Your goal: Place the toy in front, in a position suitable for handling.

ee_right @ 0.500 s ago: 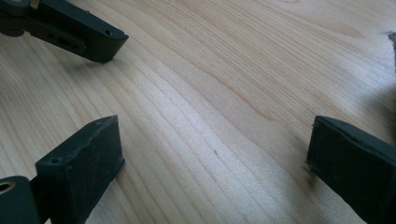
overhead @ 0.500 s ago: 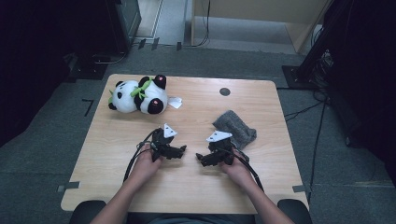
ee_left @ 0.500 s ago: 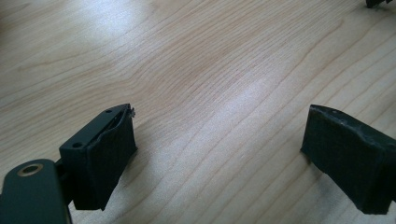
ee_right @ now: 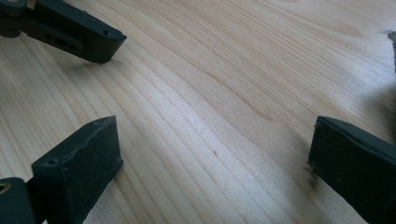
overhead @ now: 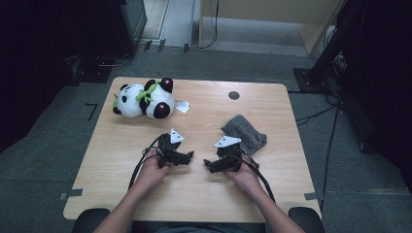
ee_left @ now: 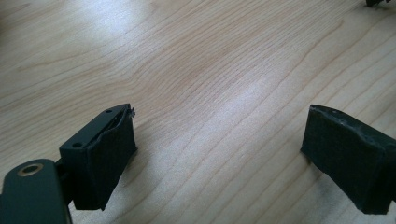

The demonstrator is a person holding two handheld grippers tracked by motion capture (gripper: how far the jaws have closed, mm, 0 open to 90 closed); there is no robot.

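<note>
Both grippers are resting mid-tabletop (overhead: 204, 194), fingers spread and holding nothing: left gripper (overhead: 190, 156), right gripper (overhead: 208, 164) (bare wood lying between them). A crumpled grey cloth (overhead: 244, 134) is lying just beside the right gripper, well inside the right edge.

A: Describe the left tool (overhead: 190, 157).

B: Black housing, a grey three-cornered plate on top, and a black cable looping back from it along the forearm. In the left gripper view its two jaws are black blocks faced with dark textured pads (ee_left: 108, 161); a small screw hole marks the left jaw's top edge.

A: And the right tool (overhead: 209, 164)?

B: Same build: black body, grey plate, trailing black cable. Forearms are bare; no sleeves visible.
</note>
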